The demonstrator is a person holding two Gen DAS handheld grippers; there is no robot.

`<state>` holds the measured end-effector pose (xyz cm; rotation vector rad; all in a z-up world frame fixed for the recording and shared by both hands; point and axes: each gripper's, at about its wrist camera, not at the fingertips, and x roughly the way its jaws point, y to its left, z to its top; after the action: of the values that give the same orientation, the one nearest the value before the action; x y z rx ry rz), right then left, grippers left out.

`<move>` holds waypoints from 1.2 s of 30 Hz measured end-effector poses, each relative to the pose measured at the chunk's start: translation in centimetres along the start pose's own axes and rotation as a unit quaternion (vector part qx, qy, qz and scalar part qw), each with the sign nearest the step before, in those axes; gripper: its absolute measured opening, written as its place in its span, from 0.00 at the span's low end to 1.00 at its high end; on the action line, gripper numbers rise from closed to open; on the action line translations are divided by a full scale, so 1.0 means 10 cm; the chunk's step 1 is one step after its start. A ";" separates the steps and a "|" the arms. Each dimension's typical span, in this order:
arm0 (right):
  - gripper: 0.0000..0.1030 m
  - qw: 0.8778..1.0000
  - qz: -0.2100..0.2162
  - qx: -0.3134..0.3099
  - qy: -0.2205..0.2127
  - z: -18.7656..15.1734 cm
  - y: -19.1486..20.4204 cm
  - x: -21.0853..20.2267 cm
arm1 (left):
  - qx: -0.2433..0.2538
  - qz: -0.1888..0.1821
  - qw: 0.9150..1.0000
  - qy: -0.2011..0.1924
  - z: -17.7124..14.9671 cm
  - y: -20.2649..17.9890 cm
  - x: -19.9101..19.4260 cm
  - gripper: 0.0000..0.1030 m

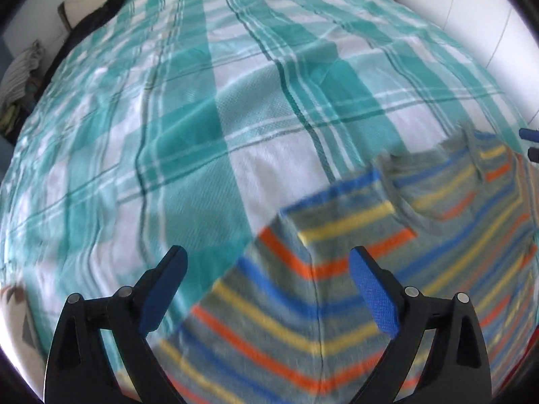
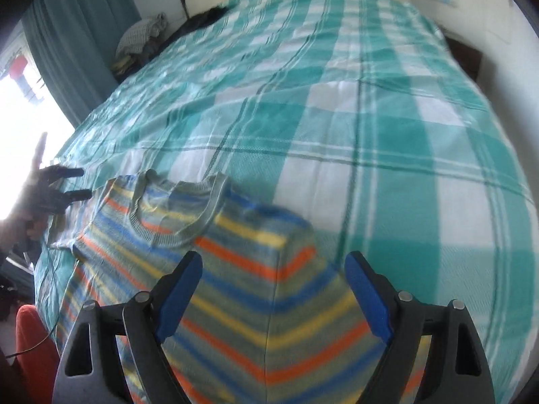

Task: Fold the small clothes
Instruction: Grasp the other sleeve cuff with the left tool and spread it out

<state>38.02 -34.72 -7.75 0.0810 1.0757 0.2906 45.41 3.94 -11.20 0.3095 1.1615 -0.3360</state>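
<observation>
A small striped shirt, grey with blue, yellow and orange stripes, lies on the near part of the bed; it also shows in the right wrist view, its neck opening toward the far side. A sleeve is folded in over the body on each side. My left gripper is open and empty, hovering over the shirt's left side. My right gripper is open and empty, above the shirt's right side. The left gripper's tips show at the shirt's far left edge, and the right gripper's tips show at the right edge.
The bed is covered by a teal and white plaid spread. A pile of clothes lies beside the bed's far left. A teal curtain hangs at the left. A red object is at the lower left.
</observation>
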 end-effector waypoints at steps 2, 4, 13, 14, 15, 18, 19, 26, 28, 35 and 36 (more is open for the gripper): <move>0.83 1.000 0.000 -0.018 0.022 0.17 0.00 0.27 | 0.010 -0.006 1.000 0.012 0.06 0.02 0.16 0.94; 0.83 0.999 0.000 -0.033 0.041 0.25 -0.01 0.48 | 0.031 -0.004 0.999 0.023 0.07 -0.03 0.30 0.94; 0.06 0.986 -0.069 -0.135 0.071 0.15 0.30 0.70 | 0.121 0.016 0.992 -0.007 -0.15 -0.47 0.17 0.06; 0.06 0.981 -0.100 -0.160 0.055 0.12 0.39 0.62 | 0.128 0.041 0.991 -0.027 -0.17 -0.52 0.10 0.06; 0.06 0.973 -0.136 -0.185 0.034 0.10 0.49 0.54 | 0.118 0.060 0.990 -0.054 -0.17 -0.53 0.02 0.05; 0.06 0.954 -0.202 -0.221 -0.022 0.16 0.65 0.38 | 0.052 0.084 0.991 -0.092 -0.05 -0.37 -0.07 0.05; 0.06 0.955 -0.207 -0.211 -0.027 0.22 0.62 0.41 | 0.035 0.086 0.992 -0.091 -0.03 -0.34 -0.03 0.05; 0.08 0.963 -0.214 -0.163 0.026 0.23 0.34 1.02 | 0.035 0.132 0.987 -0.082 -0.14 -0.44 0.34 0.16; 0.28 0.970 -0.200 -0.138 0.016 0.23 0.26 0.90 | 0.015 0.124 0.989 -0.078 -0.16 -0.40 0.20 0.53; 0.70 0.969 -0.212 -0.126 -0.023 -0.11 0.42 -0.01 | -0.043 0.083 0.989 -0.118 -0.60 -0.29 -0.71 0.75; 0.70 0.967 -0.220 -0.128 -0.027 -0.23 0.50 -0.17 | -0.045 0.080 0.988 -0.121 -0.70 -0.32 -0.85 0.77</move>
<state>34.28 -30.59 -6.34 -0.3772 0.9653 0.0223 35.15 4.73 -6.06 0.2722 0.9029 -0.1737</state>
